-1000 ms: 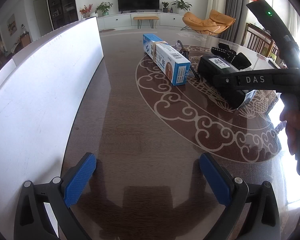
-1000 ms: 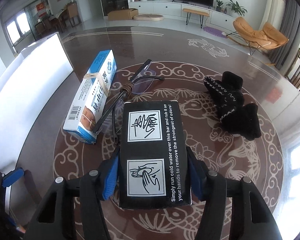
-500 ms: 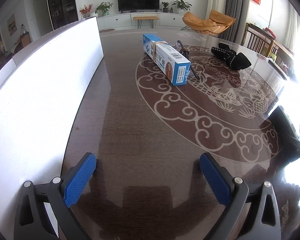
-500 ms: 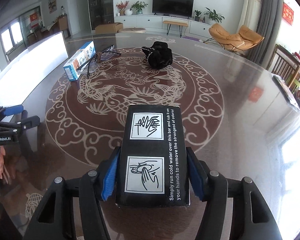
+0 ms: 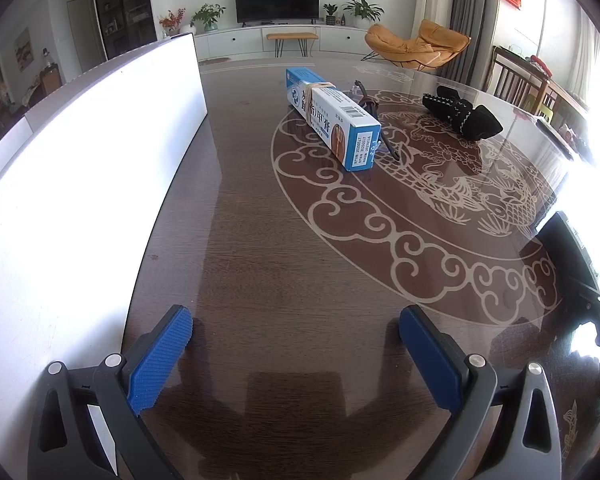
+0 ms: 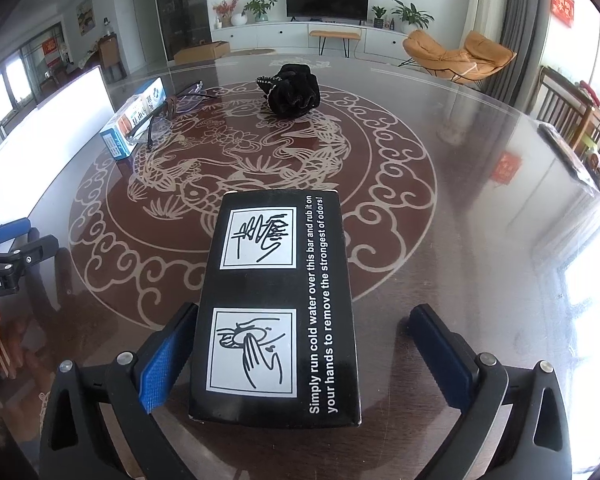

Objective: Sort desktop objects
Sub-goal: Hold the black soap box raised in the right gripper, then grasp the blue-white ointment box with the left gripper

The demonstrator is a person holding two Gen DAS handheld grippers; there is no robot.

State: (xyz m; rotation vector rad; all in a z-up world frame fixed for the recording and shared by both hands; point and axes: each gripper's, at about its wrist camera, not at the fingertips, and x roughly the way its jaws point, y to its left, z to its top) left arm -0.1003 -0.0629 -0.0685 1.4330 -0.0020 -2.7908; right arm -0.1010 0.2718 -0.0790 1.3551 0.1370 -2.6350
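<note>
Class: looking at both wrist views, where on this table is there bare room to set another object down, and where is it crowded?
Free: the dark wood strip between the white panel and the scroll border, and the glossy stretch right of the black box. Crowded: the far-left cluster, where glasses lean against the blue carton, with the black knitted item nearby.

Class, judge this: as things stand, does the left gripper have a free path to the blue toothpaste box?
Probably yes: the left gripper is open, and only bare table lies between it and the blue toothpaste box.
</note>
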